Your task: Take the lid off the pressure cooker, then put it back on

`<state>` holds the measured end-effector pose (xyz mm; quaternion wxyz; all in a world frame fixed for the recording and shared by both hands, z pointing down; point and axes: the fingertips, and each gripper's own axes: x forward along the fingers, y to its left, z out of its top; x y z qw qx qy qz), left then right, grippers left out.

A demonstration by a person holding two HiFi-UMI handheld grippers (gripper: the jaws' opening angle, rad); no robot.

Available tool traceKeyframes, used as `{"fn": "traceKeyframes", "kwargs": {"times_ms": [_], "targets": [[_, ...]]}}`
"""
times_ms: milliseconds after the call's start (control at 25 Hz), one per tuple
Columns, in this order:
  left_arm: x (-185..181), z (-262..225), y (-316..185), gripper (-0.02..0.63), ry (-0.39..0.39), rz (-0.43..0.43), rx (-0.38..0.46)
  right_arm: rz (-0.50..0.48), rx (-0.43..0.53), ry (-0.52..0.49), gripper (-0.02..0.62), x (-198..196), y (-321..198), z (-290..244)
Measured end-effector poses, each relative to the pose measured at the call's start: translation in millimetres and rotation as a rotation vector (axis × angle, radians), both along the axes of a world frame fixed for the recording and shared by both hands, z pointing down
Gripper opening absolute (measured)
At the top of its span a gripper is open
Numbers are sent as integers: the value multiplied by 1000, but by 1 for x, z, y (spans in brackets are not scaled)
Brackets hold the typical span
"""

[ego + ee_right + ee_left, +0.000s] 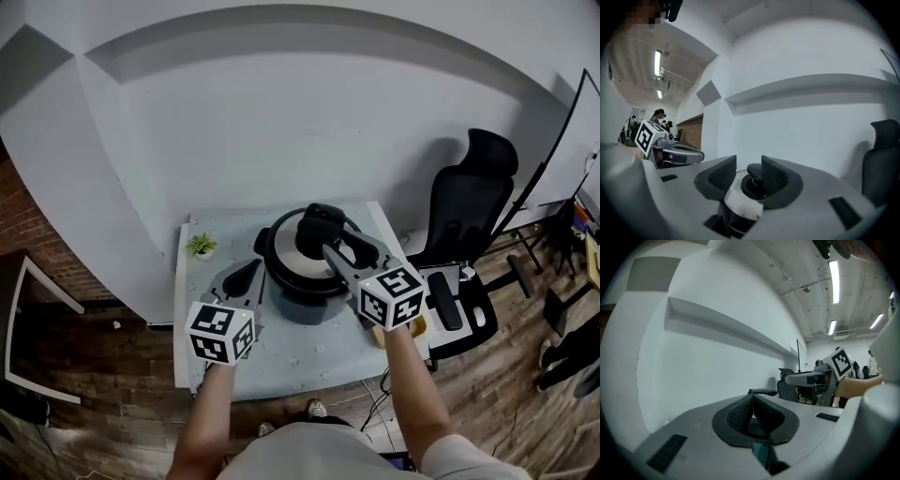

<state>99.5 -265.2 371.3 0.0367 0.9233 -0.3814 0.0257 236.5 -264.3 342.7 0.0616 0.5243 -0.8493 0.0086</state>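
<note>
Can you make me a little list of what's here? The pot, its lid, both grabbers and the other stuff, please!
table: grey, holds the cooker
cooker: middle of the table
lid: sitting on the cooker
knob: black, on top of the lid
right gripper: open, one jaw on each side of the knob
left gripper: shut, holding nothing, left of the cooker
plant: small, green, back left of the table
chair: black, right of the table
</note>
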Motion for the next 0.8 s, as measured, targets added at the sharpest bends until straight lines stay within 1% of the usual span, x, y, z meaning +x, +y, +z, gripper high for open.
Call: {"fn": "traceKeyframes", "kwargs": {"times_ms": [240, 400, 480, 600, 800], "targets": [[6, 6, 13, 14, 15, 39, 0, 147, -12, -21, 62, 10, 27, 22], [8, 15, 18, 14, 29, 53, -16, 232, -36, -41, 15, 15, 44, 41], [8, 18, 20, 14, 32, 58, -17, 256, -52, -43, 0, 16, 50, 50], [9, 20, 24, 14, 36, 63, -16, 274, -71, -43, 0, 17, 57, 60], [10, 25, 27, 14, 39, 71, -24, 273, -65, -33, 0, 13, 64, 64]]}}
